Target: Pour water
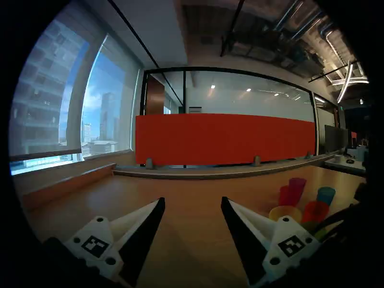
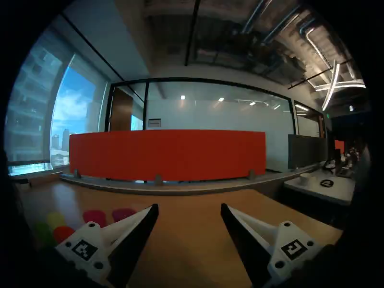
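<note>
Left tongs (image 1: 192, 198) gape wide, holding nothing; right tongs (image 2: 189, 205) likewise; coloured cups (image 1: 314, 210), seemingly, stand apart.

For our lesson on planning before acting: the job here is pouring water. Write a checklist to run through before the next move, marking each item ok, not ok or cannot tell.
1. Left gripper open and empty: ok.
2. Right gripper open and empty: ok.
3. Cups in sight: ok. The coloured cups stand on the table, to the right in the left gripper view and to the left in the right gripper view.
4. A cup holding water: cannot tell; no cup's inside shows.
5. A cup gripped, ready to pour: not ok; neither gripper touches one.
</note>
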A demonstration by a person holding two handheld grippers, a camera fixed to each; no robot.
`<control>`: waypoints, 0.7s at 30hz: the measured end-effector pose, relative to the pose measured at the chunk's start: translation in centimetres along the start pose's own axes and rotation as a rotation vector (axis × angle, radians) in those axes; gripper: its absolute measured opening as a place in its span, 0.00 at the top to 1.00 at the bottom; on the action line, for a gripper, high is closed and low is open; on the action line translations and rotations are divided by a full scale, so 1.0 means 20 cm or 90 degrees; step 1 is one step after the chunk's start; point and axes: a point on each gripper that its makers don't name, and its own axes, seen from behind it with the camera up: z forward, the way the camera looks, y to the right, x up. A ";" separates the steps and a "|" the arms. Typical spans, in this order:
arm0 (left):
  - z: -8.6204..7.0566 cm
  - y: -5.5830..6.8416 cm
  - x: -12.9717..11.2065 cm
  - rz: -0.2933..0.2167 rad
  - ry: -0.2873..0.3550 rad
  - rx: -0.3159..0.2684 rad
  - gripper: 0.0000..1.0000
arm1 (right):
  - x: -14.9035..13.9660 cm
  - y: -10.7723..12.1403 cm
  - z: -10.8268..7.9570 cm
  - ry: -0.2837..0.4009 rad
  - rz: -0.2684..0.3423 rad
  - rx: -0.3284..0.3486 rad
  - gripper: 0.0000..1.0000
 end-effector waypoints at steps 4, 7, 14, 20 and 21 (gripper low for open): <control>-0.01 -0.02 -0.02 0.001 0.001 0.000 0.14 | 0.01 0.02 -0.01 -0.003 -0.001 -0.007 0.00; -0.01 -0.04 -0.04 0.003 0.001 0.002 0.14 | 0.01 0.03 -0.02 -0.003 -0.003 -0.012 0.00; -0.02 -0.08 -0.05 0.004 0.001 0.005 0.14 | 0.02 0.03 -0.02 -0.002 -0.006 -0.014 0.00; -0.02 -0.11 -0.07 0.003 0.001 0.009 0.14 | 0.03 0.02 -0.02 -0.003 -0.011 -0.014 0.00; -0.02 -0.12 -0.07 0.003 0.001 0.009 0.14 | 0.02 0.02 -0.02 -0.003 -0.011 -0.014 0.00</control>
